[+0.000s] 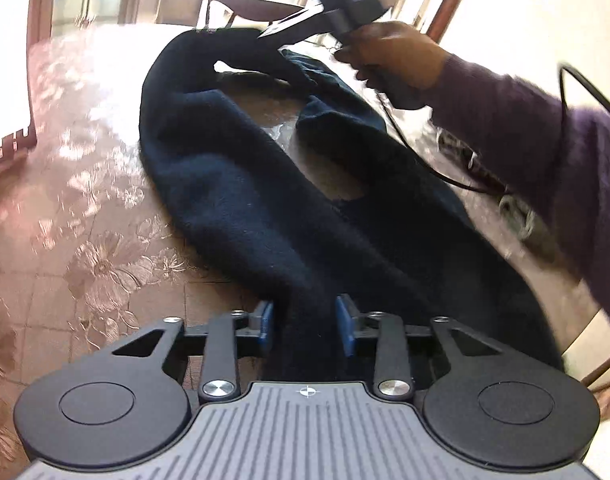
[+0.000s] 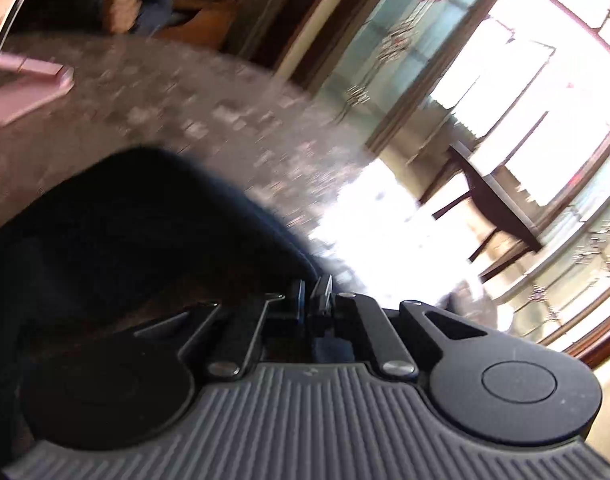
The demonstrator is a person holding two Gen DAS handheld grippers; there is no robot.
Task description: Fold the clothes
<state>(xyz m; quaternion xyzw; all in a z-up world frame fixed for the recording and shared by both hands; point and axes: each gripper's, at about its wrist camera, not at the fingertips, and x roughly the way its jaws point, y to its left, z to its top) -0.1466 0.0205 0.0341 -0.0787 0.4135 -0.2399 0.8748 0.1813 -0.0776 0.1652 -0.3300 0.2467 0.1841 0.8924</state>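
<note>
1. Starting nearest, the left gripper (image 1: 308, 330) has its blue pads (image 1: 266, 326) set either side of the near end of the long dark navy fleece garment (image 1: 225, 184); the cloth fills the gap between them and the pads look pressed onto it, so I read this as a grip on the near hem.

2. Running away from those tongs, the garment lies on the round table under a glossy floral cloth (image 1: 85, 200). Its long axis stretches ahead and slightly left of the left tongs, then curls right at the far end.

3. At that far end, the right gripper (image 1: 271, 32), held in a hand (image 1: 389, 54) in a purple knitted sleeve (image 1: 525, 128), has its fingers clenched together over the garment's far edge.

4. In the right wrist view, the tongs (image 2: 314, 294) are closed, with dark cloth to their left; blur makes it hard to tell, but they probably pinch an edge.

5. Each hand thus takes one end, so the fold likely turns on bringing the far end toward the near one.
</note>
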